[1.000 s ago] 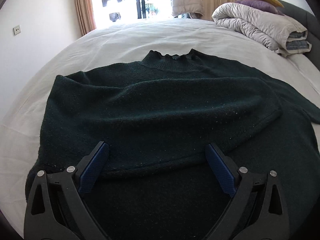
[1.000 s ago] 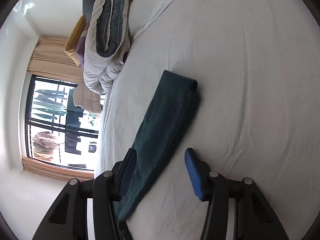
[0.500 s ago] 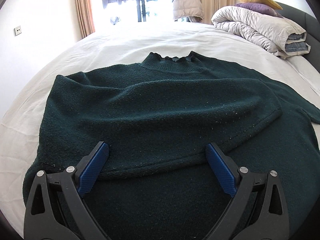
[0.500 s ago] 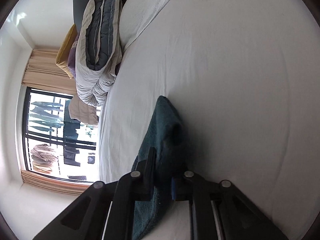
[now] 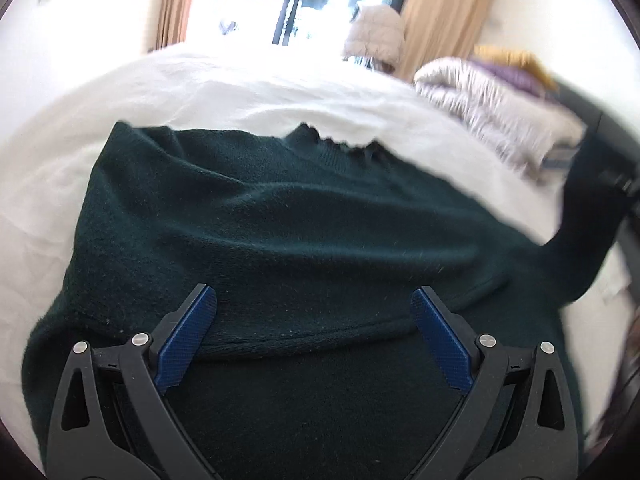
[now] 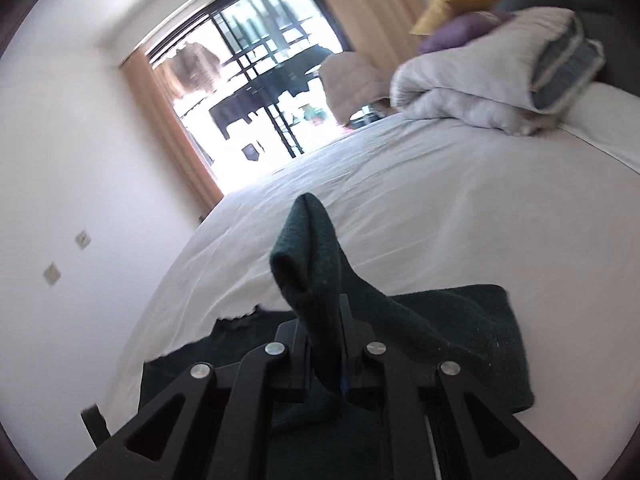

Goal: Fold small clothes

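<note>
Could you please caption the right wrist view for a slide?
Right tool shut on sweater sleeve, lifted above the bed.

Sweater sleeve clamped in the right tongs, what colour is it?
Dark green, plain knit. The sleeve shows best in the right wrist view, pinched in the right tongs.

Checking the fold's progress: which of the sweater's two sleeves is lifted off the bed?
The sleeve pinched in the right gripper; the other lies folded flat across the sweater.

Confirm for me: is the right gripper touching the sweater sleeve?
Touching. The right wrist view shows the right gripper with its fingers closed on the dark green sweater sleeve, the cuff sticking up between them above the white bed.
</note>
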Demonstrator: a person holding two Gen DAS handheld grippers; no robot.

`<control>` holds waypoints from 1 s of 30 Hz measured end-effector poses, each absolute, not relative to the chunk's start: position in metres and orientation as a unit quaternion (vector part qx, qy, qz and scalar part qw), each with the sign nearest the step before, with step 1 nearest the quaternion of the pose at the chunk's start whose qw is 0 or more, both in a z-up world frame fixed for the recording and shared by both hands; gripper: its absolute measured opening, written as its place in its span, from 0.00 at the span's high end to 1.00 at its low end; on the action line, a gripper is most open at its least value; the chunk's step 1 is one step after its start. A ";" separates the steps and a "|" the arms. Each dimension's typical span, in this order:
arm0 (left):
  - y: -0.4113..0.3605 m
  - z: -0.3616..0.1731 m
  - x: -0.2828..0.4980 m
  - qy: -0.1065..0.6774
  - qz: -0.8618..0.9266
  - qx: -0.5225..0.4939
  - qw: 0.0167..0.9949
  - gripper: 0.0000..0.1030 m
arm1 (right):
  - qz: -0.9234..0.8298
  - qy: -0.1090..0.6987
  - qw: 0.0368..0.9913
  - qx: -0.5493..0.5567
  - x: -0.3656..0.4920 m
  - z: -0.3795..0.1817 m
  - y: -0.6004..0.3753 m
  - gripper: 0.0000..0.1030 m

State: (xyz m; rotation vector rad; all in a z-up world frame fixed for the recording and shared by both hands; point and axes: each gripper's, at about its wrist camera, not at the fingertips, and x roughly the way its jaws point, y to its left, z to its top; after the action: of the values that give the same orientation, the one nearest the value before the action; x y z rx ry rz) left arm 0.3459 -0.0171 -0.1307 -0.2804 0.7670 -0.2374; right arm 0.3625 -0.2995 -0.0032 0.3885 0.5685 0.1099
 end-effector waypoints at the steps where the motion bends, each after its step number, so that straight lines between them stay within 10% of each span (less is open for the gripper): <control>1: -0.006 -0.129 0.346 0.373 -0.119 -0.169 0.905 0.03 | 0.070 0.289 0.940 0.167 0.370 -0.008 -0.269 0.88; 13: 0.103 -0.111 0.359 0.344 -0.125 -0.354 0.861 0.03 | 0.131 0.353 0.925 0.055 0.415 -0.069 -0.116 0.87; 18: 0.104 -0.111 0.374 0.356 -0.123 -0.342 0.861 0.03 | 0.170 0.408 0.894 0.076 0.423 -0.109 -0.105 0.47; 30: 0.046 -0.107 0.405 0.417 -0.144 -0.257 0.860 0.03 | 0.176 0.359 0.889 0.225 0.318 -0.107 -0.223 0.39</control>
State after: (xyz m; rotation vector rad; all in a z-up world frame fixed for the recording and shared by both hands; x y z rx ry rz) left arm 0.4047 0.0460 -0.1074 -0.5389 0.8756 -0.3016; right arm 0.3182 -0.2226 -0.1066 0.4670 0.7464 0.3651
